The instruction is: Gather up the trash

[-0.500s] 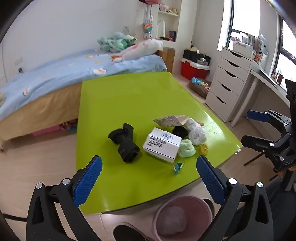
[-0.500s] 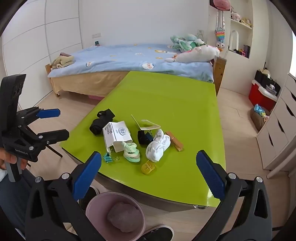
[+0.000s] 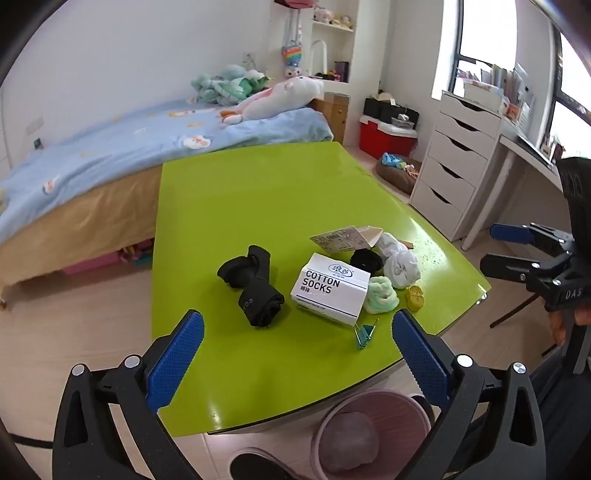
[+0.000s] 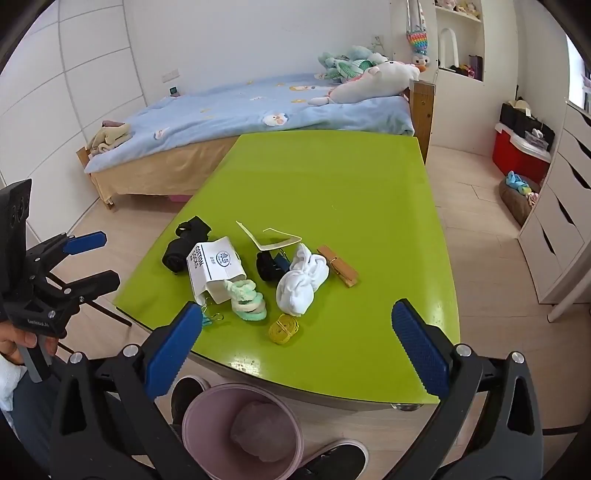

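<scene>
Bedroom: white walls [image 4: 221, 33] and pale wood floor [image 3: 74, 314] are surrounding a lime-green table [image 3: 258, 192], with a bed [image 4: 236, 110] under a blue quilt standing just behind it, plush toys [image 4: 369, 79] lying at its far end. A white drawer chest [image 3: 454, 158] is standing beneath a window [image 3: 480, 33] that is letting in daylight, a red storage box [image 3: 384, 136] sitting on the floor near it and white shelves [image 4: 458, 40] rising in the corner.
</scene>
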